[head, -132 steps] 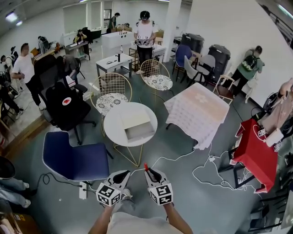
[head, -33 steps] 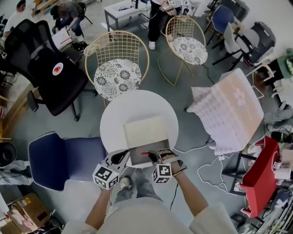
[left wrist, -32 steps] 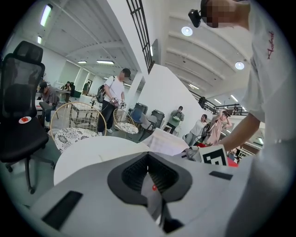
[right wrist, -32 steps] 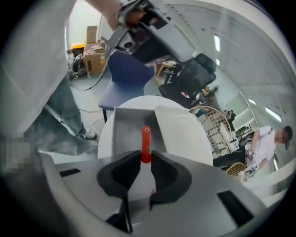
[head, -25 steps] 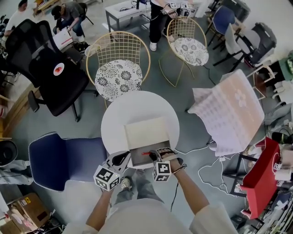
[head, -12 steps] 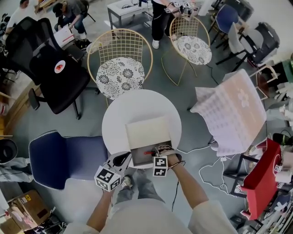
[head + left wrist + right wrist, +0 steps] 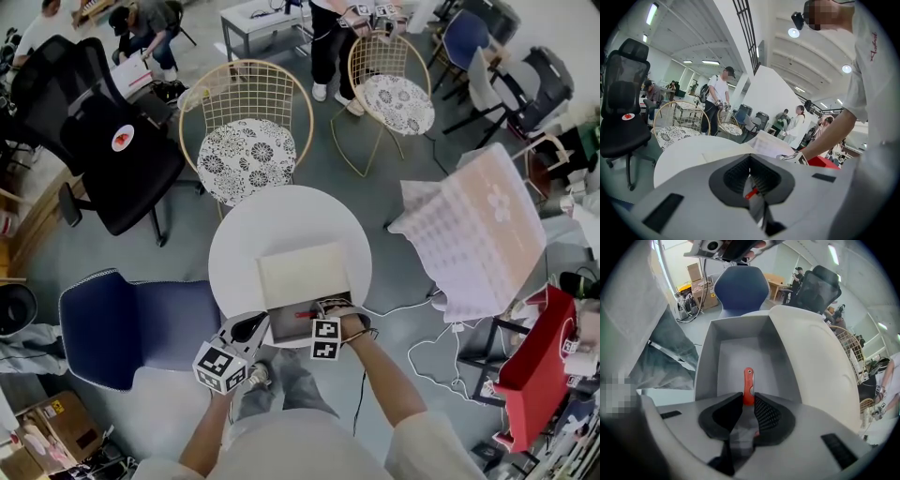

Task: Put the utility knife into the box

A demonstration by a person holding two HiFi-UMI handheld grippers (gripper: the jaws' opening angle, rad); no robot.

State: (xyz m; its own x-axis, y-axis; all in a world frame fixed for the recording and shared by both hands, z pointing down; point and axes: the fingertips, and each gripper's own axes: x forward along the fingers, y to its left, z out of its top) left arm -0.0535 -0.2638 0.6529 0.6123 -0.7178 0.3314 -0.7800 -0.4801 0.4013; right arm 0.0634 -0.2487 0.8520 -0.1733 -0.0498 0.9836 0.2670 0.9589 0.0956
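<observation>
Right gripper (image 7: pixel 748 399) jaws tight on utility knife (image 7: pixel 748 380) over box (image 7: pixel 707 357) (left gripper (image 7: pixel 751 164) jaws together)

Utility knife (image 7: pixel 748 380) in gripper (image 7: pixel 748 401), above box (image 7: pixel 706 363)

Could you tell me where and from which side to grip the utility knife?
Grip the utility knife near one end of its slim orange body, from above, across its flat sides, as the right gripper does; the rest points into the box.

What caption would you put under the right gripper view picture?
The right tool holds a red knife, pointing down into the open box.
</observation>
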